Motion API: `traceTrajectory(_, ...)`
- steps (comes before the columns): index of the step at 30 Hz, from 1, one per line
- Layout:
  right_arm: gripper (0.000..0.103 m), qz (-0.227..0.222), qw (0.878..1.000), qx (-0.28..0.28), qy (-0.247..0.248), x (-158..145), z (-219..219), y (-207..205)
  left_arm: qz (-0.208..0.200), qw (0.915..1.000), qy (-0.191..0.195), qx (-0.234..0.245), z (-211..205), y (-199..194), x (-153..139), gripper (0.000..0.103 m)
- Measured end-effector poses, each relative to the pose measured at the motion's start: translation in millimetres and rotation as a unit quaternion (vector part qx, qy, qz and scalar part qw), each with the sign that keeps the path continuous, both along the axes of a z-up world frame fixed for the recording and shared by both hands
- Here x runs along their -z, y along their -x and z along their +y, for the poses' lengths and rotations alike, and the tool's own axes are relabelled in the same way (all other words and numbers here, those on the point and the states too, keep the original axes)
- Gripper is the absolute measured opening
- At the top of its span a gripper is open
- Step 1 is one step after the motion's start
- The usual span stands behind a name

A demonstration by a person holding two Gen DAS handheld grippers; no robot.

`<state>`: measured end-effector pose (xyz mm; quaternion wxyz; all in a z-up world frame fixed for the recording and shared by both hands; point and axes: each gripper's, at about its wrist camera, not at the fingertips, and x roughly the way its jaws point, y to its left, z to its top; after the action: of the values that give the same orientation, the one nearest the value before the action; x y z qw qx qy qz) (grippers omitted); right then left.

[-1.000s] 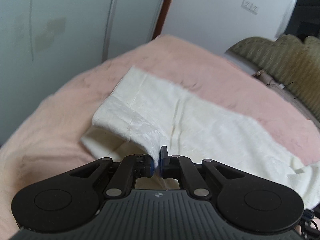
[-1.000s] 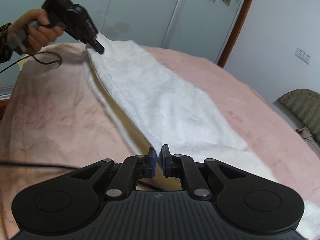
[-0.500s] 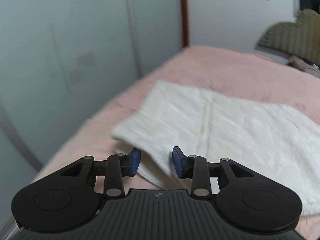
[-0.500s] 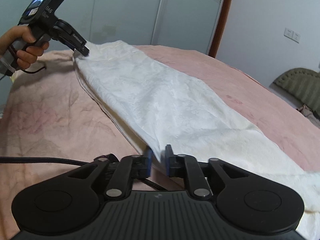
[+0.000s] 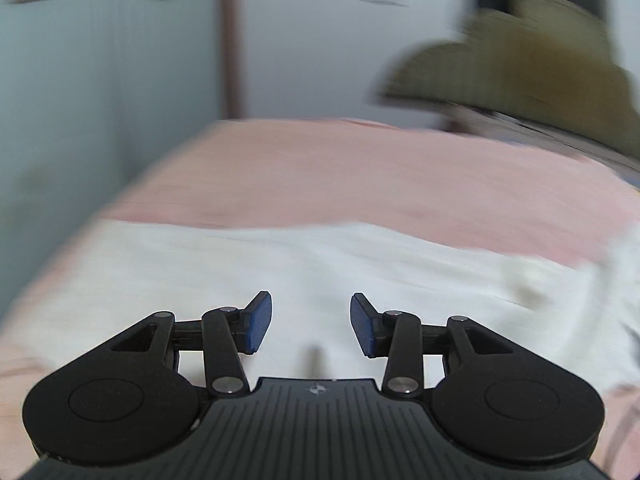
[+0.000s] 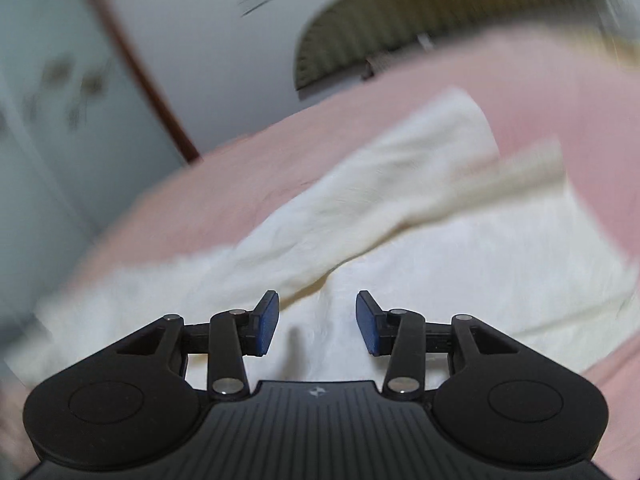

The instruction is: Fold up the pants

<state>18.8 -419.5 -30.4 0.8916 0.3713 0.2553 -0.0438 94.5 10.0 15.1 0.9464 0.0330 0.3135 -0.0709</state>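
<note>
A: Where are the pants (image 5: 320,264)?

B: They lie spread on the pink bed cover (image 5: 360,168), white cloth running side to side in the left wrist view, with bare pink cover beyond them up to the bed's far edge.

A: And the left gripper (image 5: 311,322)?

B: Released. Its blue pads (image 5: 259,322) stand wide apart over the white cloth, with nothing between them. Whether they touch the fabric I cannot tell; the picture is blurred.

A: The right gripper (image 6: 317,322)?

B: Also spread wide, holding nothing. In its view the pants (image 6: 400,240) show two layers: one leg lies folded over the other, its end reaching toward the bed's far edge, and a second leg end shows to the right of it.

A: Anything else around?

B: An olive-green upholstered chair (image 6: 440,12) stands past the far edge of the bed, against a white wall (image 5: 320,40). Pale glass doors (image 5: 100,80) with a brown frame run along the left side.
</note>
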Motion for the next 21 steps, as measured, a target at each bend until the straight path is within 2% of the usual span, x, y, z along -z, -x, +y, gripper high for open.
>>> traceTrajectory(1, 0.050, -0.010, 0.999, 0.000, -0.033, 5, -5, -2, 0.005, 0.9995, -0.001, 0.031, -17, 1, 3, 0.050)
traceTrajectory(3, 0.057, -0.021, 0.998, -0.002, -0.058, 12, -9, -9, 0.005, 0.9958, -0.014, 0.090, -48, 2, 15, 0.050)
traceTrajectory(6, 0.058, -0.020, 0.996, 0.012, -0.085, 19, -16, -24, -0.012, 0.9856, -0.042, 0.164, -88, 14, 23, 0.050)
traceTrajectory(9, 0.057, -0.041, 0.990, 0.034, -0.129, 27, -30, -35, -0.045, 0.9710, -0.068, 0.225, -118, 26, 30, 0.054)
traceTrajectory(13, 0.059, -0.069, 0.978, 0.069, -0.187, 31, -49, -40, -0.074, 0.9529, -0.094, 0.279, -152, 42, 41, 0.061)
traceTrajectory(16, 0.059, -0.092, 0.973, 0.074, -0.197, 30, -53, -42, -0.076, 0.9400, -0.115, 0.312, -173, 48, 55, 0.062)
traceTrajectory(19, 0.062, -0.097, 0.972, 0.076, -0.198, 30, -54, -47, -0.094, 0.9294, -0.159, 0.319, -193, 54, 79, 0.063)
traceTrajectory(21, 0.064, -0.098, 0.972, 0.078, -0.200, 32, -54, -47, -0.105, 0.9261, -0.191, 0.308, -205, 57, 93, 0.063)
